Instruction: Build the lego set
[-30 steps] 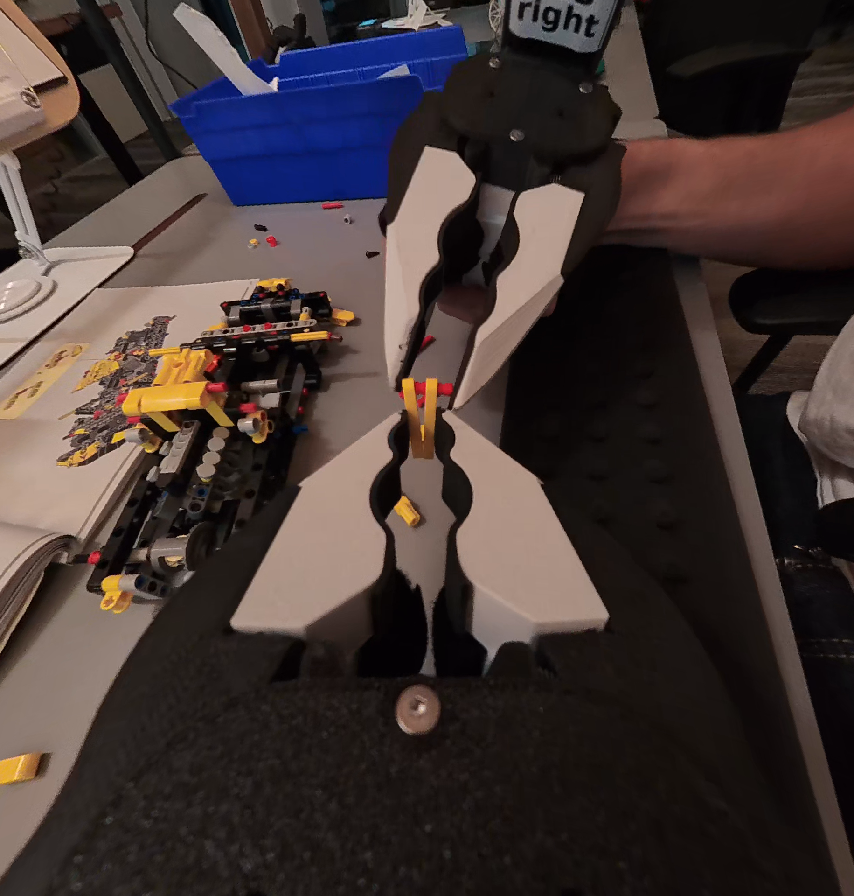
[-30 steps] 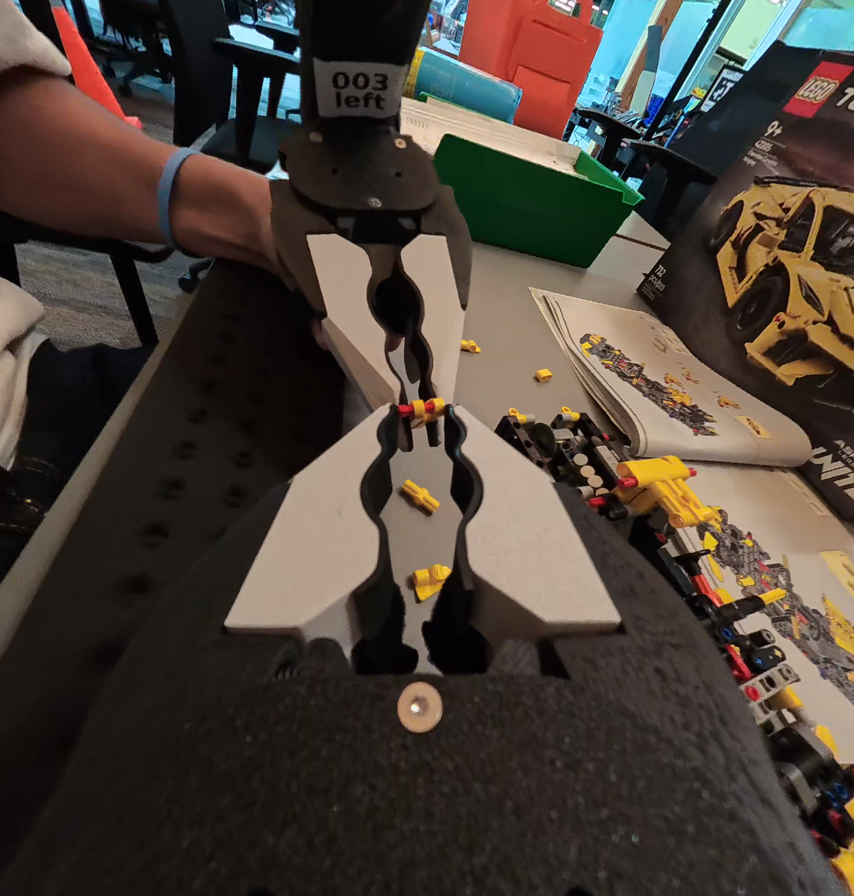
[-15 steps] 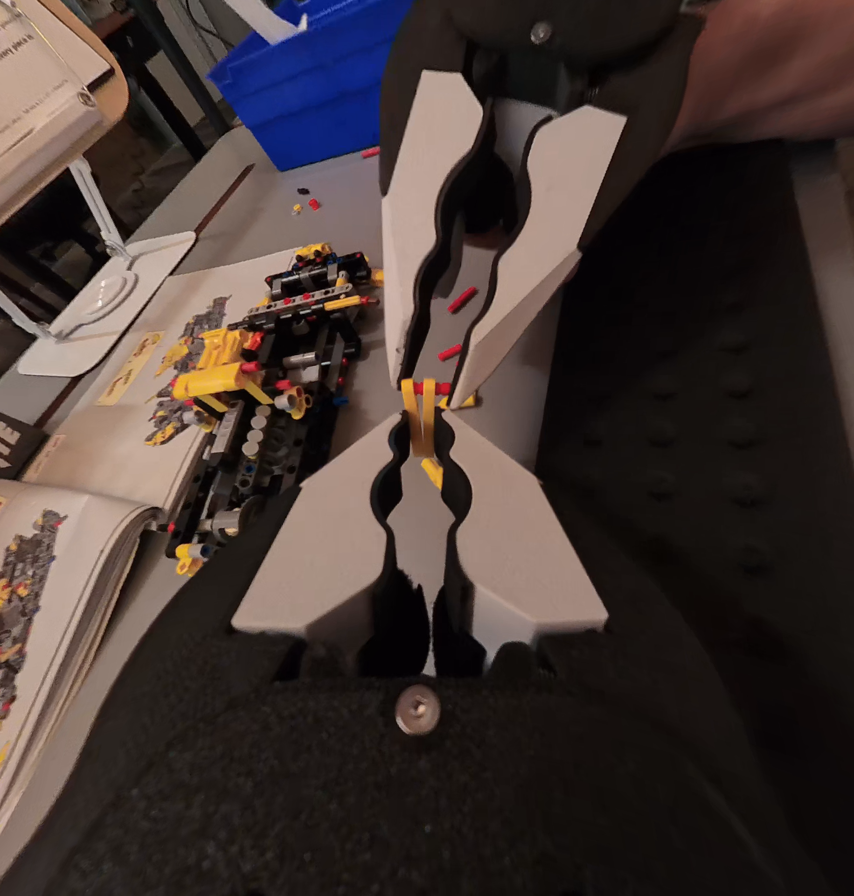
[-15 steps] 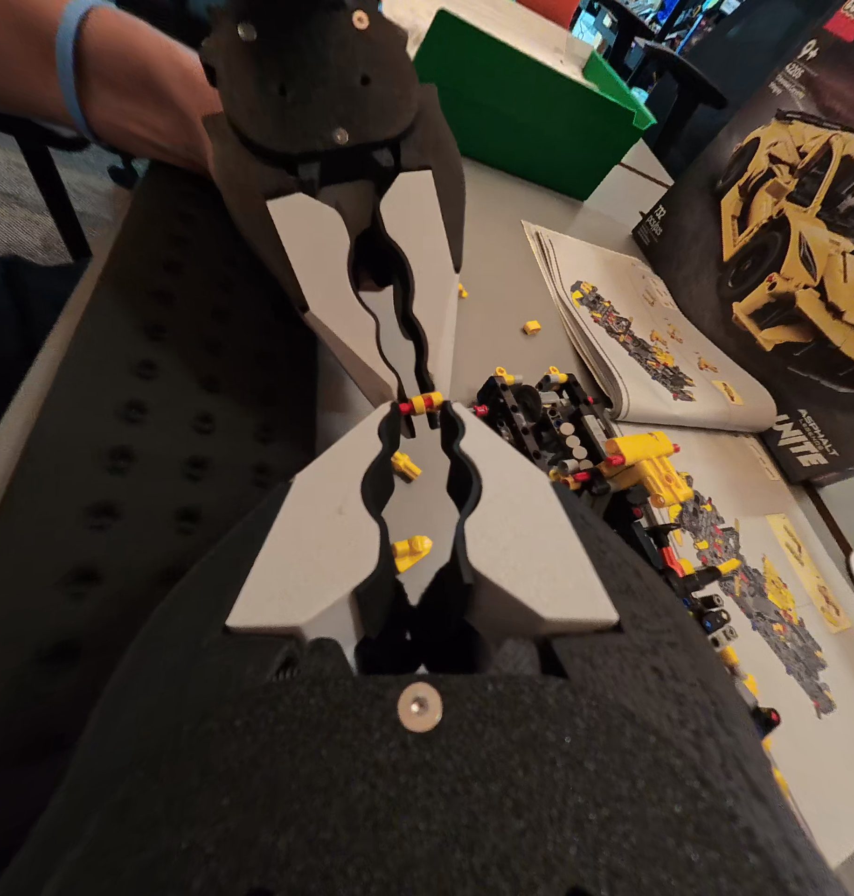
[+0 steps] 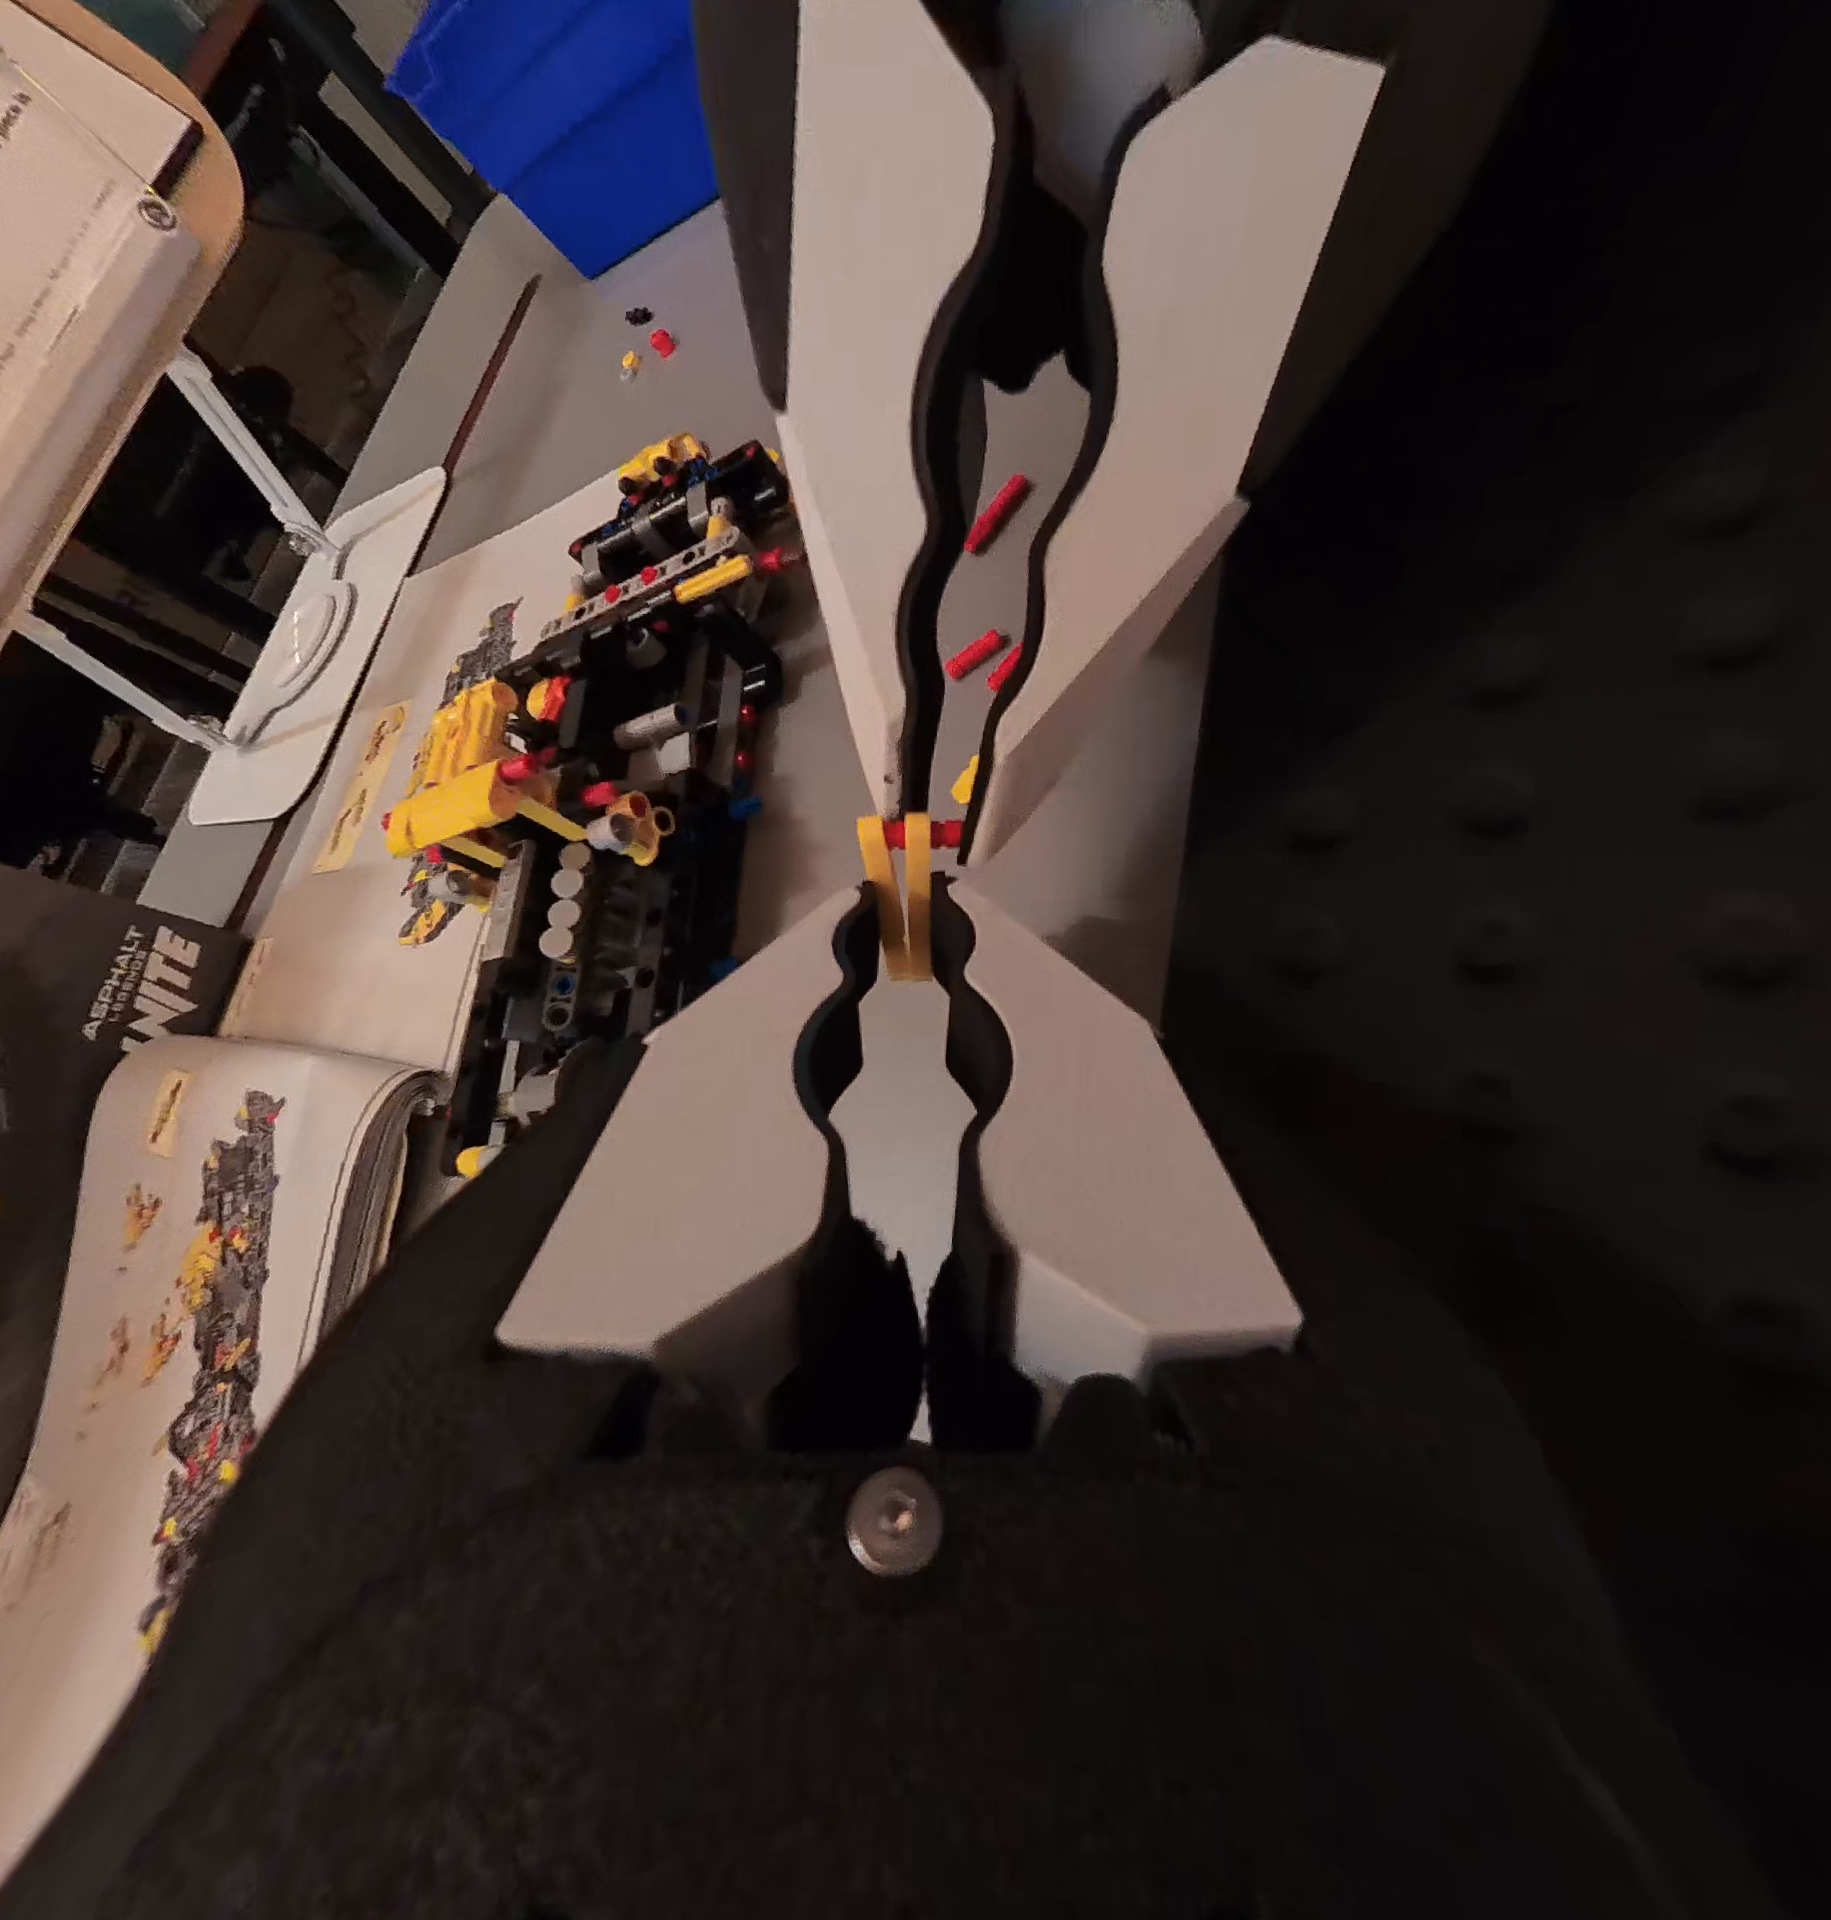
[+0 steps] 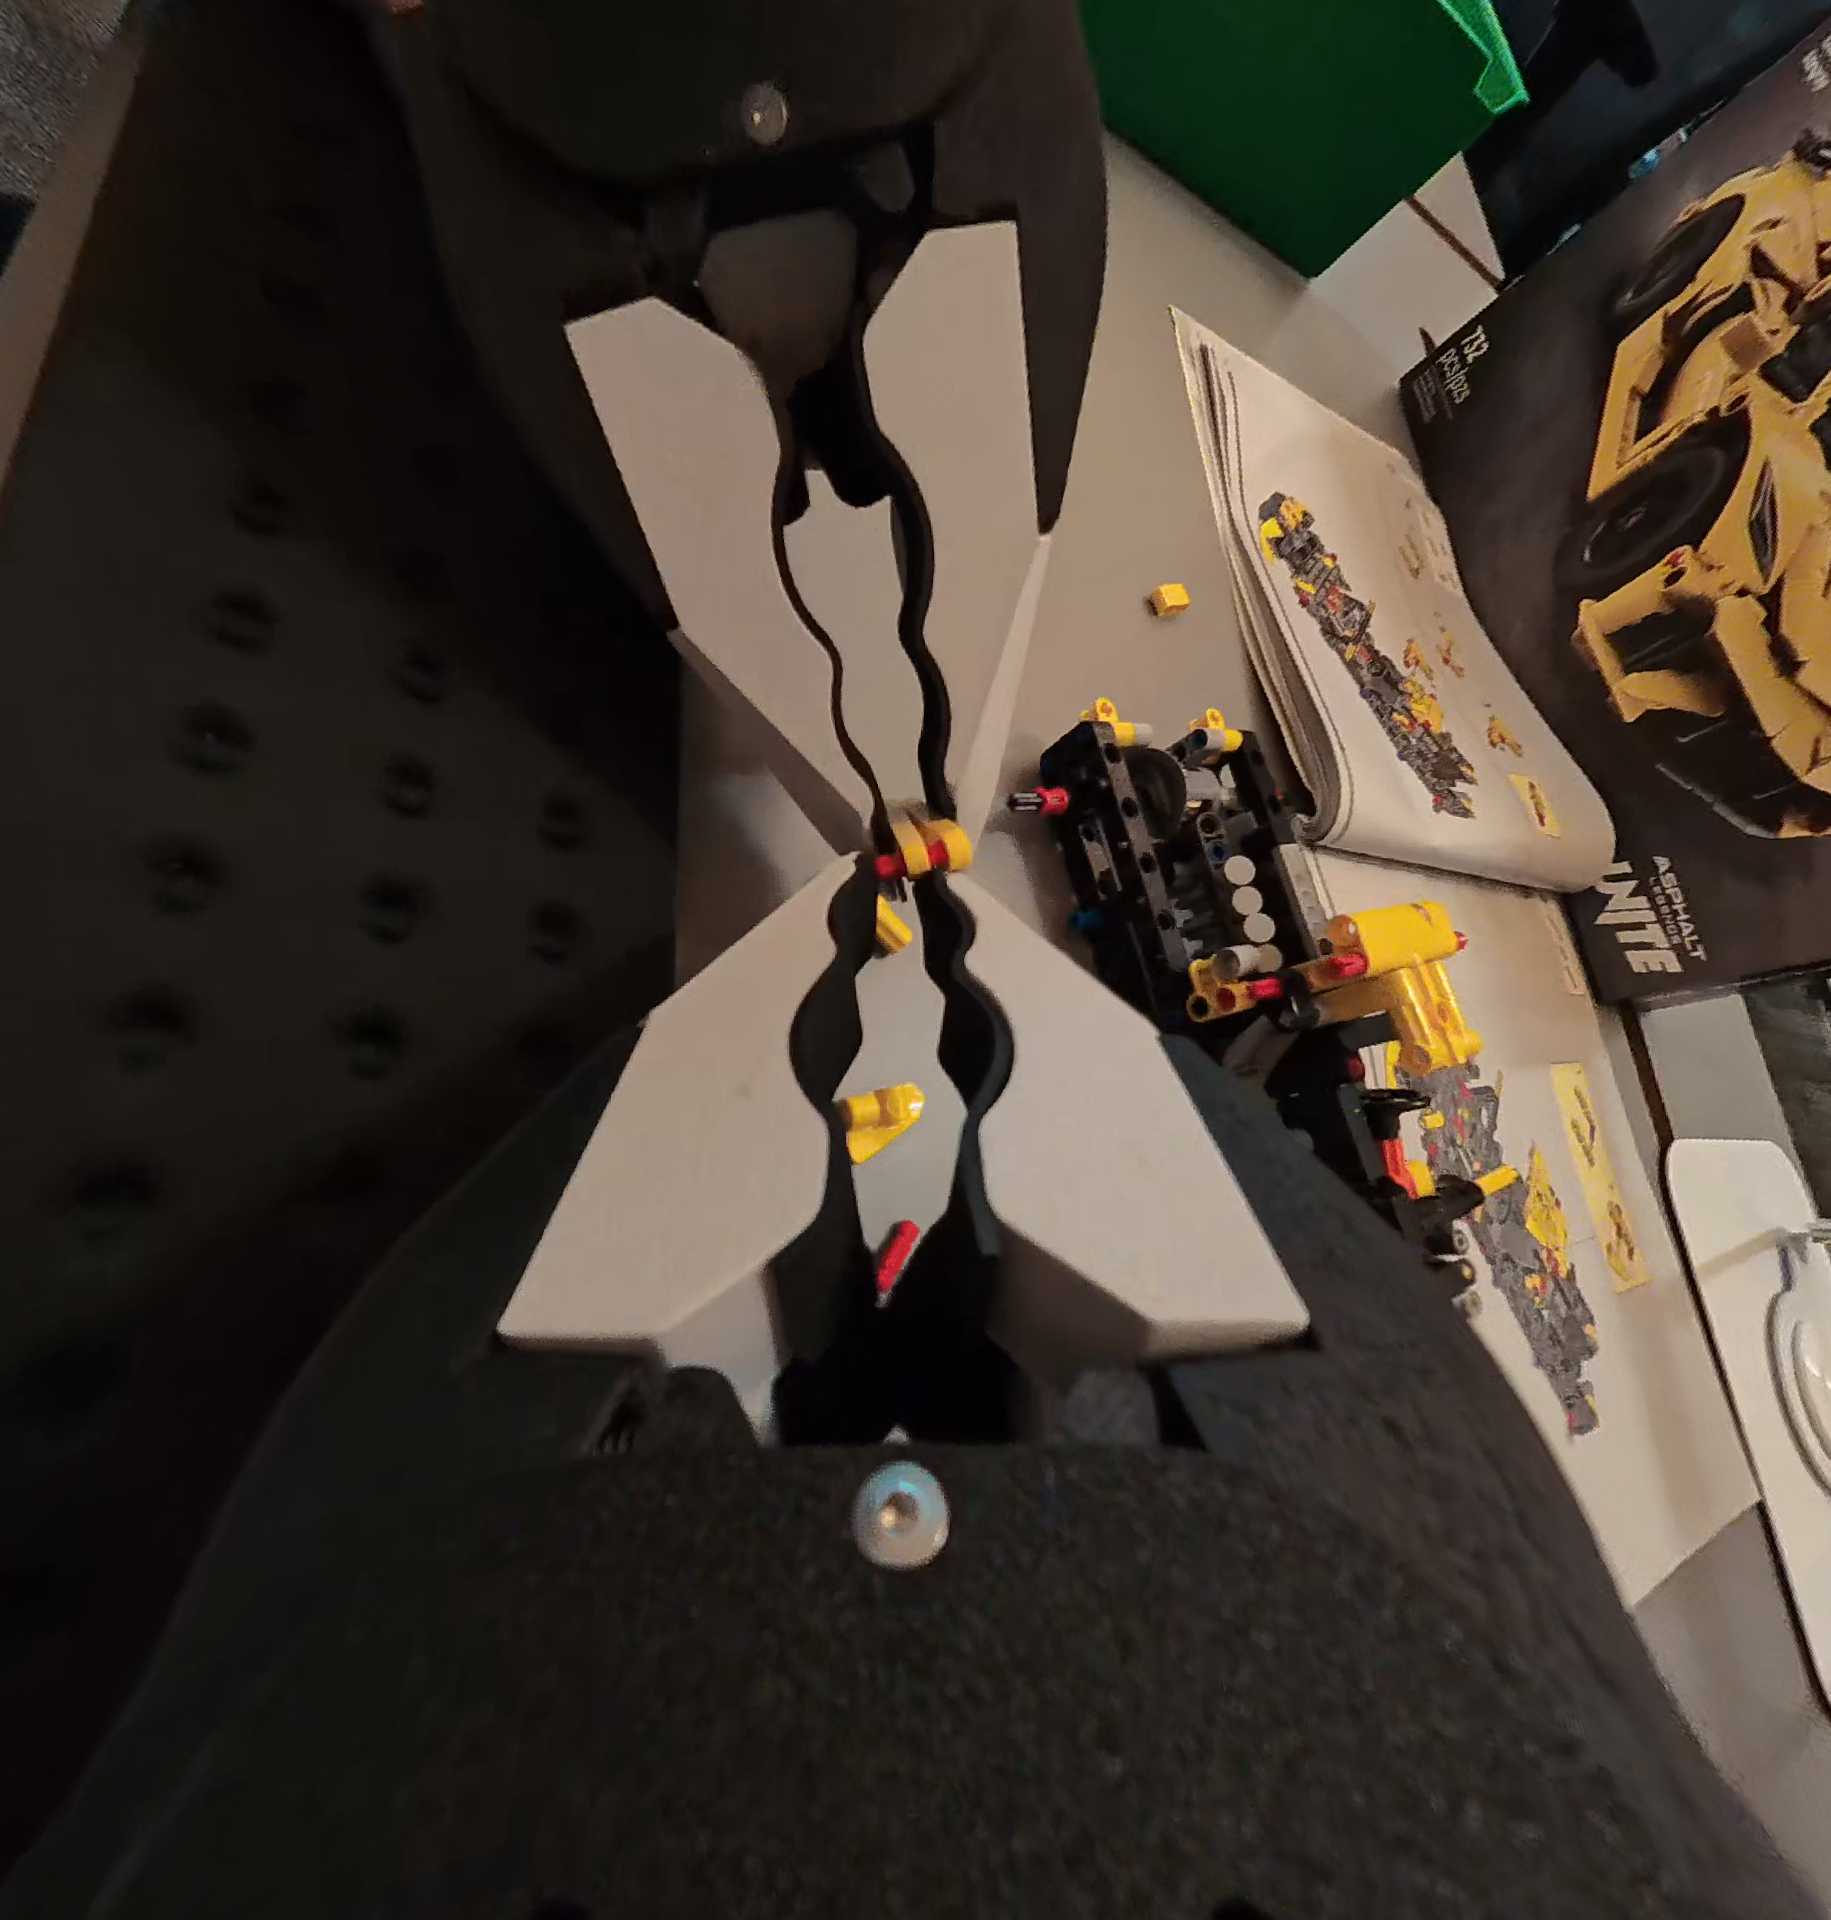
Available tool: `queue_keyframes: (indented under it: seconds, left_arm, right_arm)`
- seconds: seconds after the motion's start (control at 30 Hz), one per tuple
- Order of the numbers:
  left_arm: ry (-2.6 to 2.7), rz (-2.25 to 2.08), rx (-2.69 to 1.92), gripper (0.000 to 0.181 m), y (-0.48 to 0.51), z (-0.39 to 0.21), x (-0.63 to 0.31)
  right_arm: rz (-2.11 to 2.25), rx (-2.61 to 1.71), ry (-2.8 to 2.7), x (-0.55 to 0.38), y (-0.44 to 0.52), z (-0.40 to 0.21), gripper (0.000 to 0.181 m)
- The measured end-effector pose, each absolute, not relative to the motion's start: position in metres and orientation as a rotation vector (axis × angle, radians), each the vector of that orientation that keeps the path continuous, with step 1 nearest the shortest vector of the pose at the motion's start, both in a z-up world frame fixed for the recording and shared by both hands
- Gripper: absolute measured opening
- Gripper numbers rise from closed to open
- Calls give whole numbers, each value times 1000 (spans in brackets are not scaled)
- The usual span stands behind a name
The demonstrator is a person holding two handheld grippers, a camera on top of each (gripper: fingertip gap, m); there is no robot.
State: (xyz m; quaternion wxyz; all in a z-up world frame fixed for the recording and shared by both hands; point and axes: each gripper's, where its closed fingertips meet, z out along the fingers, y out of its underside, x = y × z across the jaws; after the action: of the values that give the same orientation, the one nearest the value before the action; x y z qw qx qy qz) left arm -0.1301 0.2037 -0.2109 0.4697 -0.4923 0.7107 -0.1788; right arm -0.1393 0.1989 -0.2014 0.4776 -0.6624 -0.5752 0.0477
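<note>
My left tongs [image 5: 906,899] clamp two thin yellow pieces [image 5: 903,904] while my right tongs [image 6: 909,871], tip to tip with them above the tabletop [image 5: 1087,831], pinch the red pin [image 6: 906,860] that runs through both. I judge the step to be seating this pin. Next, a straight, steady push along its axis, without letting the pieces twist. The half-built black and yellow chassis [image 6: 1202,883] waits just beside the tips, by the open instruction booklet [image 6: 1410,675]
</note>
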Motion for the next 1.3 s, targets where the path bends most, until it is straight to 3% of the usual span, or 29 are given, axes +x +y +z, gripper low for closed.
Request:
queue_keyframes:
  seconds: [0.27, 0.93, 1.07, 1.13, 1.3]
  left_arm:
    - [1732, -471, -1210, 9, 205, -209, -130]
    - [1743, -366, -1193, 9, 210, -214, -130]
    - [1752, -381, -1201, 9, 208, -215, -130]
    - [1752, -380, -1200, 9, 208, -215, -130]
    - [1765, -348, -1179, 9, 207, -216, -129]
  right_arm:
    - [121, -1594, -1337, -138, 203, -196, 18]
    - [-9, -1590, -1370, -137, 207, -202, 18]
    - [-3, -1606, -1352, -135, 209, -201, 26]
    - [12, -1607, -1380, -138, 205, -204, 17]
    - [-6, -1610, -1409, -137, 204, -205, 17]
